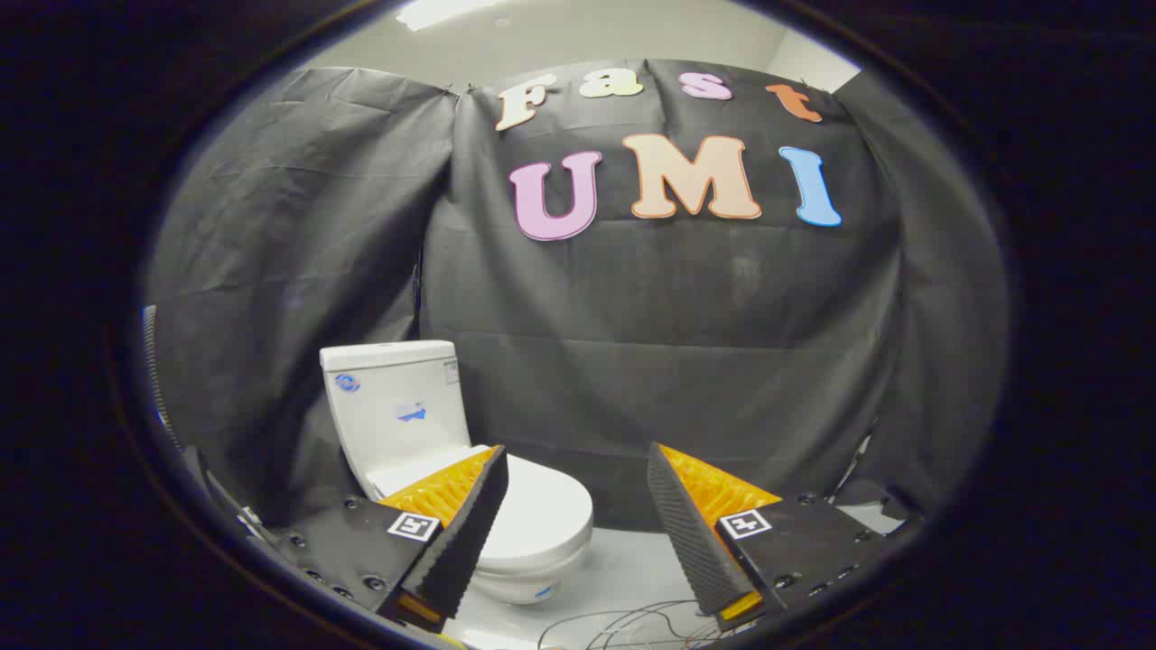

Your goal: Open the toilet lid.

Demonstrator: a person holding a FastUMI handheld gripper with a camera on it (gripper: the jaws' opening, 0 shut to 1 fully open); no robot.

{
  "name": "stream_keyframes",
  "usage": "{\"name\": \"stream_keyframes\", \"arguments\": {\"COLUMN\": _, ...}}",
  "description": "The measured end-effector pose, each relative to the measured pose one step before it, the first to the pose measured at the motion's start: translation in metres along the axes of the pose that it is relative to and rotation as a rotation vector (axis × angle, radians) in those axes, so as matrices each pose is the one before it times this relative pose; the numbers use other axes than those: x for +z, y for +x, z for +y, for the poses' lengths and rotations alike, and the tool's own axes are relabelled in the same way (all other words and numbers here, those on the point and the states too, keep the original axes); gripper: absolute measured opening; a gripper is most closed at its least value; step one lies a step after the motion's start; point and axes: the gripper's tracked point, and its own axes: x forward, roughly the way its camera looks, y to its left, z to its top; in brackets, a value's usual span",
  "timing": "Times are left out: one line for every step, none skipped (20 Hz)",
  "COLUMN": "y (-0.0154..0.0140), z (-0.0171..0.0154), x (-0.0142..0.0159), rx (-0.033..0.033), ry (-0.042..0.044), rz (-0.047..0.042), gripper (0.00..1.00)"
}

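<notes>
While the toilet (470,469) lid (533,510) seemingly lies closed, hand-held gripper (578,469) gapes.

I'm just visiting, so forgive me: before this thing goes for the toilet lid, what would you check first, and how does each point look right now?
1. Gripper open: ok, fingers spread wide, nothing between them.
2. Toilet lid down: ok, still closed.
3. Lid lined up between fingers: not ok, toilet sits off toward the left finger.
4. Close enough: not ok, lid lies beyond the fingertips.
5. Cables on the floor: cannot tell if they obstruct.
</notes>
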Motion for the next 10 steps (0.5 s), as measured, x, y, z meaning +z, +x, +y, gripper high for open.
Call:
{"name": "stream_keyframes", "arguments": {"y": 0.00768, "z": 0.00029, "x": 0.00395, "rx": -0.02736, "ry": -0.00098, "rz": -0.0119, "gripper": 0.95}}
{"name": "stream_keyframes", "arguments": {"y": 0.0074, "z": -0.00174, "x": 0.00562, "rx": -0.05746, "ry": -0.00439, "rz": -0.01278, "gripper": 0.95}}
{"name": "stream_keyframes", "arguments": {"y": 0.00563, "z": -0.00408, "x": 0.00329, "rx": -0.06091, "ry": 0.00051, "rz": -0.01026, "gripper": 0.95}}
{"name": "stream_keyframes", "arguments": {"y": 0.00379, "z": -0.00341, "x": 0.00518, "rx": -0.07051, "ry": 0.00427, "rz": -0.01096, "gripper": 0.95}}
{"name": "stream_keyframes", "arguments": {"y": 0.00178, "z": -0.00129, "x": 0.00286, "rx": -0.05458, "ry": 0.00911, "rz": -0.01001, "gripper": 0.95}}
{"name": "stream_keyframes", "arguments": {"y": 0.00242, "z": -0.0039, "x": 0.00386, "rx": -0.06952, "ry": 0.0208, "rz": -0.00712, "gripper": 0.95}}
{"name": "stream_keyframes", "arguments": {"y": 0.00018, "z": -0.00219, "x": 0.00174, "rx": -0.05545, "ry": 0.02999, "rz": -0.00766, "gripper": 0.93}}
{"name": "stream_keyframes", "arguments": {"y": 0.00018, "z": 0.00052, "x": 0.00392, "rx": -0.03268, "ry": 0.02902, "rz": -0.016, "gripper": 0.91}}
{"name": "stream_keyframes", "arguments": {"y": -0.00137, "z": 0.0058, "x": 0.00519, "rx": -0.02547, "ry": 0.0224, "rz": -0.02971, "gripper": 0.89}}
{"name": "stream_keyframes", "arguments": {"y": -0.00372, "z": 0.00007, "x": 0.00781, "rx": -0.03034, "ry": 0.02167, "rz": -0.03897, "gripper": 0.88}}
